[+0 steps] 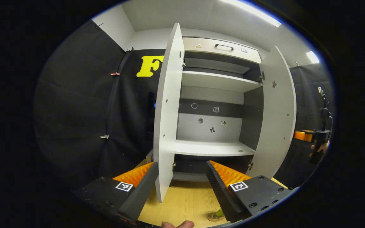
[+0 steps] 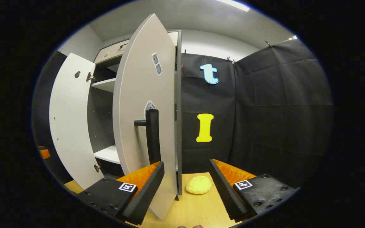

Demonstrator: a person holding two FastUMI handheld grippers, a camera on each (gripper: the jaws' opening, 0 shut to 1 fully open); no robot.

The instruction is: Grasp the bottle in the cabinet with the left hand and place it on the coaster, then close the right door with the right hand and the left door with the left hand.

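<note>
Both cabinet (image 1: 214,104) doors stand open, the left hand-held gripper (image 1: 182,183) and right hand-held gripper (image 2: 185,186) spread wide, empty, the right one near the right door's handle (image 2: 152,136).

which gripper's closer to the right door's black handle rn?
Right. The right gripper sits just in front of the right door, its handle rising just above one finger. The left gripper faces the open cabinet, straddling the left door's edge.

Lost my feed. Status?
Both grippers, left and right, open, empty. Left door and right door open. Yellow lump beside right door.
</note>
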